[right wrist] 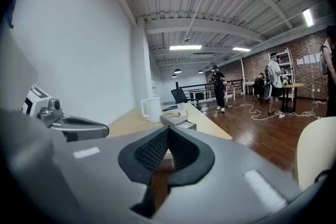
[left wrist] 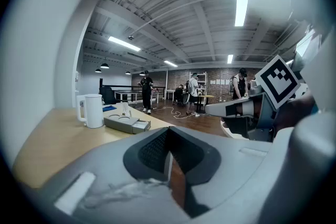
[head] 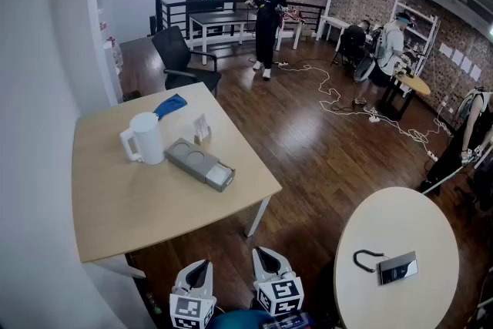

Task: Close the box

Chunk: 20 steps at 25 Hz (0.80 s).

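A flat grey box [head: 200,163] lies on the square wooden table [head: 123,204], its drawer end pulled out toward the table's right edge. It also shows far ahead in the left gripper view as the box [left wrist: 126,123] and in the right gripper view as the box [right wrist: 178,121]. My left gripper [head: 199,267] and right gripper [head: 266,256] hang side by side below the table's near edge, well short of the box. In their own views the left gripper [left wrist: 167,152] and right gripper [right wrist: 167,152] have their jaws together, holding nothing.
A white jug [head: 146,138] stands just left of the box, with a small card stand [head: 202,129] and a blue cloth [head: 170,105] behind it. A black office chair [head: 179,58] sits beyond the table. A round table [head: 397,227] carries a device [head: 397,268]. People stand far off.
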Tool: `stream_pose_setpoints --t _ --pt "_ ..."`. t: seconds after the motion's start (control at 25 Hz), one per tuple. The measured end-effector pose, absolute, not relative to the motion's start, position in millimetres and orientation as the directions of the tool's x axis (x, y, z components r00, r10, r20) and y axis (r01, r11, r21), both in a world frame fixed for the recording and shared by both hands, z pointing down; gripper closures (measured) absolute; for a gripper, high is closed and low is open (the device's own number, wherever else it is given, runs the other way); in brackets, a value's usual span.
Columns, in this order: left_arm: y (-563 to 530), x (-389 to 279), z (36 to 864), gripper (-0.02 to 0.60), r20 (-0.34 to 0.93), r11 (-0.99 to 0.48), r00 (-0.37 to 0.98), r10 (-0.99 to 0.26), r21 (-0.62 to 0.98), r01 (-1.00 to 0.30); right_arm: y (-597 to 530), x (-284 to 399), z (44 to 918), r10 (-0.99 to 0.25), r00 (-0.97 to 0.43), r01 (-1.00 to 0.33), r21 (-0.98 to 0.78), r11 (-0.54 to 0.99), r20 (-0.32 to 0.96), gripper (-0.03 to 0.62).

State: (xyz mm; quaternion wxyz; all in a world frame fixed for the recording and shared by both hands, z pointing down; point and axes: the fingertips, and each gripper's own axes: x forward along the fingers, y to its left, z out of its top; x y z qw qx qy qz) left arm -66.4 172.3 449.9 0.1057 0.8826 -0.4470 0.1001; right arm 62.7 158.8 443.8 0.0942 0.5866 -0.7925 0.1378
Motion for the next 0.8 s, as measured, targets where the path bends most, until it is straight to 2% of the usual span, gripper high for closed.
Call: stream_pose_setpoints --t 0.4,0.8 --pt "162.9 -109.6 456.0 0.595 0.260 -0.557 0.562 -0.785 0.100 -0.824 151.1 28.0 444.5 -0.907 -0.274 -0.962 -0.086 0.261 0.319 0.600" --pt "118.6 -113.6 468.9 0.595 0.303 -0.530 0.532 -0.791 0.095 -0.843 94.2 24.4 460.5 -0.891 -0.306 -0.952 -0.125 0.280 0.336 0.600"
